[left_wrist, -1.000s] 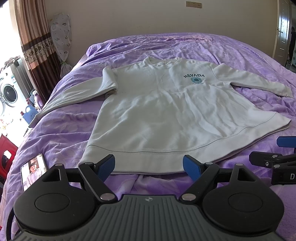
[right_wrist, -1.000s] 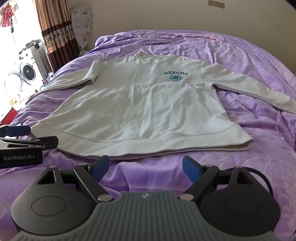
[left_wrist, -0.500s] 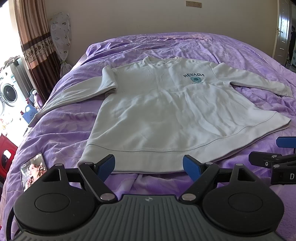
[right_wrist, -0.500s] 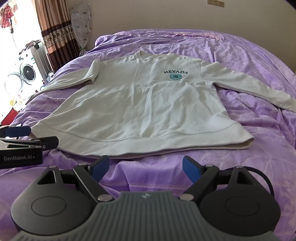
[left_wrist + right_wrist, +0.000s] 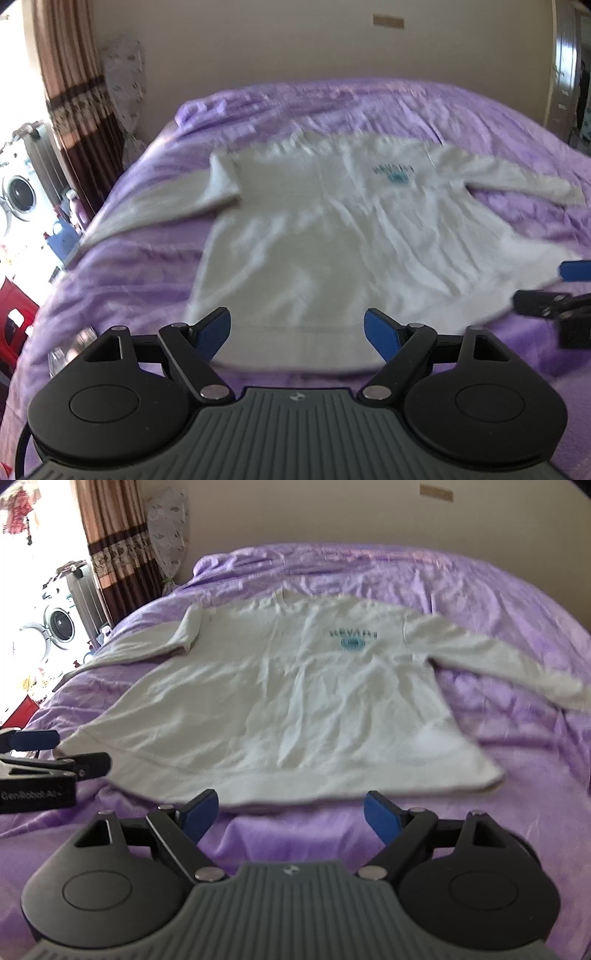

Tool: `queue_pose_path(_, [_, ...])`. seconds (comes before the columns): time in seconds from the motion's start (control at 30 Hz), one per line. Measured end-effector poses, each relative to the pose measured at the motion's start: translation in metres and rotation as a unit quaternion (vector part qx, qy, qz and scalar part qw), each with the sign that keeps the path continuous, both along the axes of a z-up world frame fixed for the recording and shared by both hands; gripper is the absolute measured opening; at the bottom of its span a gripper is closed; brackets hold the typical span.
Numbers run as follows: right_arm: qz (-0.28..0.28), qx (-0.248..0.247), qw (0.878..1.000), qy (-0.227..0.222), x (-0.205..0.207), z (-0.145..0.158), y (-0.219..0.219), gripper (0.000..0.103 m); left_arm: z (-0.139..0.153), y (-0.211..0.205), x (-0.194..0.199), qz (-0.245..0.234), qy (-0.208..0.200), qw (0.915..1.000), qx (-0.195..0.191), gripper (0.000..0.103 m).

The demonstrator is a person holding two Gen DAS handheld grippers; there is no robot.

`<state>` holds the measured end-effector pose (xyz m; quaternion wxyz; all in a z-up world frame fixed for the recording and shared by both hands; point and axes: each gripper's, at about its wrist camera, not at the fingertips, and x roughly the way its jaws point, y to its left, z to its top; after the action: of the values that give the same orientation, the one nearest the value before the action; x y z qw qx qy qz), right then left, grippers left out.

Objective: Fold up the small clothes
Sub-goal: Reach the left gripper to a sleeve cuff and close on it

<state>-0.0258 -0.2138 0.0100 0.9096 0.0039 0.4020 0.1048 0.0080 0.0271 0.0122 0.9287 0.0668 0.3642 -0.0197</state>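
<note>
A white long-sleeved sweatshirt [image 5: 332, 236] with a teal chest print lies flat, face up, on the purple bedspread [image 5: 406, 107], sleeves spread out to both sides. It also shows in the right wrist view [image 5: 295, 709]. My left gripper [image 5: 297, 334] is open and empty, just above the hem near its left part. My right gripper [image 5: 290, 812] is open and empty, in front of the hem near its right part. Each gripper shows at the edge of the other's view. Both views are blurred.
A phone [image 5: 70, 345] lies on the bed at the near left corner. A curtain [image 5: 70, 92] and a washing machine [image 5: 18, 195] stand left of the bed. A wall runs behind the bed [image 5: 332, 509].
Both grippers have moved forward toward the sweatshirt's hem; the left one now reaches over it. Both views have turned blurred. The sweatshirt has not moved.
</note>
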Motion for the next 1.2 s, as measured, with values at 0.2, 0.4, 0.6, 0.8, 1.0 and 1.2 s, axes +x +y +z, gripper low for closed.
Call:
queue_pose_path(0.2, [0.019,-0.03,0.998,-0.061,0.033,0.038,-0.008,0.082,0.031,0.045,0.023,0.007,-0.029,0.9994,0.016,0.076])
queue_pose_path(0.4, [0.045,-0.027,0.995,-0.088,0.088,0.079,-0.022,0.082,0.061,0.125,0.049,0.077,-0.064,0.9942,0.039,0.064])
queue_pose_path(0.6, [0.071,-0.069,0.982,-0.161,0.138,0.095,-0.022,0.082,0.063,0.221,0.083,0.172,-0.051,0.9828,-0.044,0.057])
queue_pose_path(0.8, [0.053,-0.043,0.991,-0.117,0.205,0.076,-0.013,0.082,0.027,0.316,0.099,0.251,-0.043,0.9472,-0.195,0.063])
queue_pose_path(1.0, [0.069,-0.008,0.994,-0.086,0.261,0.035,0.013,0.082,-0.03,0.391,0.11,0.322,-0.022,0.8924,-0.316,0.068])
queue_pose_path(1.2, [0.099,-0.021,0.994,-0.035,0.311,-0.02,0.067,0.037,-0.082,0.415,0.135,0.357,-0.002,0.8451,-0.398,0.068])
